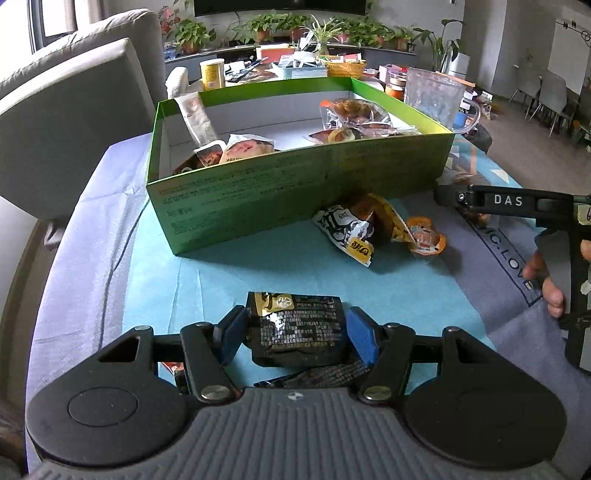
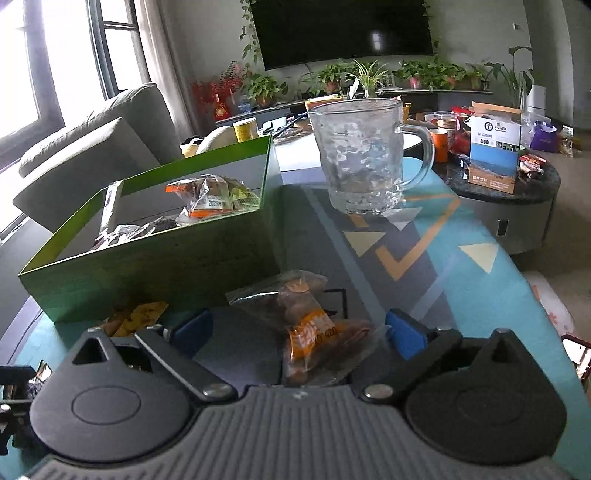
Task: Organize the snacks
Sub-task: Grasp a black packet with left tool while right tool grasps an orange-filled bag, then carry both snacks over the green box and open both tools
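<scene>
Green box (image 1: 258, 192) sits open on the cloth with several wrapped snacks inside, a black packet (image 1: 299, 328) and an orange-labelled clear one (image 2: 314, 332) lying outside.

A home living room is shown: a grey sofa (image 2: 99, 147) is seen by the window (image 2: 22, 66), a large television (image 2: 343, 31) is mounted on the wall, and potted plants (image 2: 424, 74) are lined along the low cabinet beneath.

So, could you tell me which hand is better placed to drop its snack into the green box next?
Probably the left: its gripper seems to clasp the black packet, facing the green box. The right gripper's pads stand clear of their clear packet.
</scene>
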`<state>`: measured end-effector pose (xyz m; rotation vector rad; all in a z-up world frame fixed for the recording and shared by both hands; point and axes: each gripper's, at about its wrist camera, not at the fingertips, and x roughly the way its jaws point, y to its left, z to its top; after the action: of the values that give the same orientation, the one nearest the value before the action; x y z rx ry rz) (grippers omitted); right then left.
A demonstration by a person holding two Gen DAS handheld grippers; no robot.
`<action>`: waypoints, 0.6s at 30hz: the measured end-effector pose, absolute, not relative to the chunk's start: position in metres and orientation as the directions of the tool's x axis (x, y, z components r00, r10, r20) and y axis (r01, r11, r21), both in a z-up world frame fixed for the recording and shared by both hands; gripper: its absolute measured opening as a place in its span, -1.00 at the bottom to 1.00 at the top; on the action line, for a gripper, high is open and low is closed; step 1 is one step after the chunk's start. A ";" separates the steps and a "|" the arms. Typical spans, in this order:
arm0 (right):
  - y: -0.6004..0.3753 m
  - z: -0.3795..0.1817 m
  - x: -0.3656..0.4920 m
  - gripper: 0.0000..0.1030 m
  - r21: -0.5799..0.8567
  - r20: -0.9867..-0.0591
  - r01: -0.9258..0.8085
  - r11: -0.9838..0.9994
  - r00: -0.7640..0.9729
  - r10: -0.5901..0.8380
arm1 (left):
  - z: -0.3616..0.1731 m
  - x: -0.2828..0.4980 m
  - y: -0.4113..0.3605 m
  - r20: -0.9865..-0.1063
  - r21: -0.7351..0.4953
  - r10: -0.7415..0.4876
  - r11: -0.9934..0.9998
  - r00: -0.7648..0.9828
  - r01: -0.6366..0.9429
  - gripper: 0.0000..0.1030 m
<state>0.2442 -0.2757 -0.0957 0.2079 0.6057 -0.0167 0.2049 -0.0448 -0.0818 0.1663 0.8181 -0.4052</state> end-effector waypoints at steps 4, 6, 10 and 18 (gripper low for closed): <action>-0.271 -0.095 0.247 -0.10 0.190 -0.568 0.087 0.978 0.822 0.037 | -0.084 0.208 -0.045 -0.742 -0.006 -0.270 0.918 0.613 0.397 0.25; -0.269 -0.096 0.249 -0.10 0.190 -0.568 0.097 0.977 0.822 0.029 | -0.085 0.210 -0.045 -0.748 -0.014 -0.270 0.920 0.607 0.393 0.27; -0.266 -0.096 0.253 -0.10 0.175 -0.576 0.110 0.978 0.818 0.011 | -0.087 0.211 -0.047 -0.752 -0.019 -0.269 0.921 0.601 0.388 0.29; -0.260 -0.095 0.253 -0.11 0.066 -0.587 0.079 0.995 0.809 -0.025 | -0.086 0.211 -0.041 -0.730 -0.064 -0.309 0.919 0.609 0.390 0.07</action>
<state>0.2529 -0.2602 -0.0954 0.0883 0.6263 -0.0555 0.2114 -0.0411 -0.0862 0.1049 0.8222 -0.4045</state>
